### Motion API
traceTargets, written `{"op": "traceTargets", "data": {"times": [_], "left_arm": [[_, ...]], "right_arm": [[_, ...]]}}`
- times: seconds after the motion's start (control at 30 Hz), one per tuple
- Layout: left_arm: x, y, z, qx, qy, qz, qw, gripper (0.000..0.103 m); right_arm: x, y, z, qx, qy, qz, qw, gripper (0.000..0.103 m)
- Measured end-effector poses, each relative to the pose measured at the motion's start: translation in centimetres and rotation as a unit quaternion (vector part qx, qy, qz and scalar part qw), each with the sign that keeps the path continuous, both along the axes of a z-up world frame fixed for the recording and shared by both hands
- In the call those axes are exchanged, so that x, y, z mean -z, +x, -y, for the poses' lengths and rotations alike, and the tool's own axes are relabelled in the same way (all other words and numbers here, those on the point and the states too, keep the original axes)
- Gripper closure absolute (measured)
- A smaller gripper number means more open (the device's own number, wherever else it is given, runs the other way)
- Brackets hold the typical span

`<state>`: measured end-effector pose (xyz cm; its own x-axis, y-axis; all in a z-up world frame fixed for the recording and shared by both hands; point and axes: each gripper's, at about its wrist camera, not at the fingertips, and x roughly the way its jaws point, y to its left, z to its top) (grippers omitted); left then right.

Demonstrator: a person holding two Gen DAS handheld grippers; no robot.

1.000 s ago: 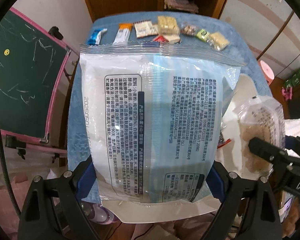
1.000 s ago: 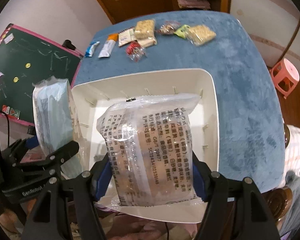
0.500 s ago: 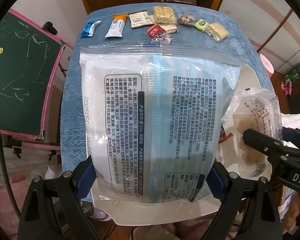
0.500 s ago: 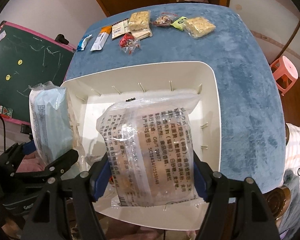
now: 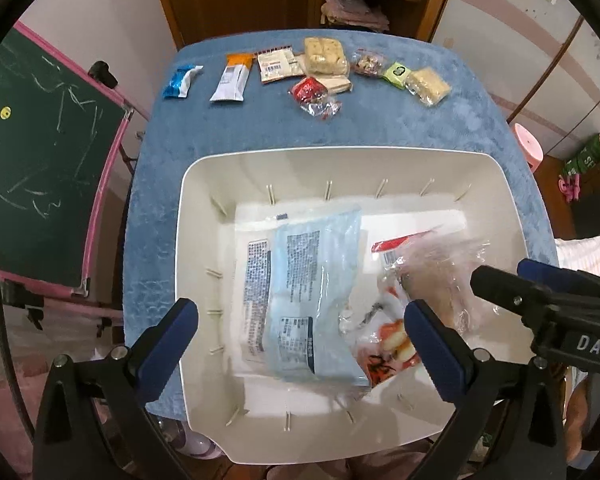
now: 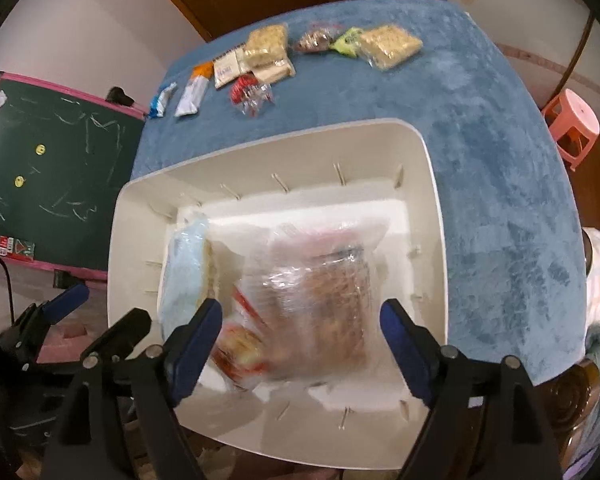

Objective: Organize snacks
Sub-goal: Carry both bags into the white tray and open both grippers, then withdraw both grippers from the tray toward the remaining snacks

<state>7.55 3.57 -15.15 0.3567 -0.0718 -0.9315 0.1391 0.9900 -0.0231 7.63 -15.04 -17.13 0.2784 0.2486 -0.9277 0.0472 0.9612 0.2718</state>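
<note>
A white bin (image 5: 204,184) stands on the blue table near me; it also shows in the right wrist view (image 6: 428,168). A pale blue snack bag (image 5: 308,292) lies inside it on the left (image 6: 184,272). A clear bag of brown snacks (image 6: 320,300) lies blurred in the bin's right half (image 5: 440,276), over a red and white packet (image 5: 384,344). My left gripper (image 5: 300,340) is open and empty above the bin. My right gripper (image 6: 300,340) is open and empty above the clear bag.
A row of small snack packets lies at the table's far edge: a blue one (image 5: 180,82), an orange-white bar (image 5: 232,78), cracker packs (image 5: 324,56), a red wrapper (image 5: 312,96) and a green one (image 5: 396,74). A chalkboard (image 5: 40,160) stands left. A pink stool (image 6: 572,128) stands right.
Both grippers have opened. The blue bag has dropped from my left gripper into the bin, and the clear bag has dropped from my right gripper into the bin.
</note>
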Motion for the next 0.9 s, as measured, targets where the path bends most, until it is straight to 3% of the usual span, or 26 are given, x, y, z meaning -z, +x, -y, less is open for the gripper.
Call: {"op": "traceTargets", "data": {"times": [0.9], "left_arm": [[-2.8,-0.7,0.5,-0.019,-0.007,0.034,0.9992,0.001]], "right_arm": [[-3.7,-0.2,0.3,-0.029,0.003,0.066,0.997,0.021]]}}
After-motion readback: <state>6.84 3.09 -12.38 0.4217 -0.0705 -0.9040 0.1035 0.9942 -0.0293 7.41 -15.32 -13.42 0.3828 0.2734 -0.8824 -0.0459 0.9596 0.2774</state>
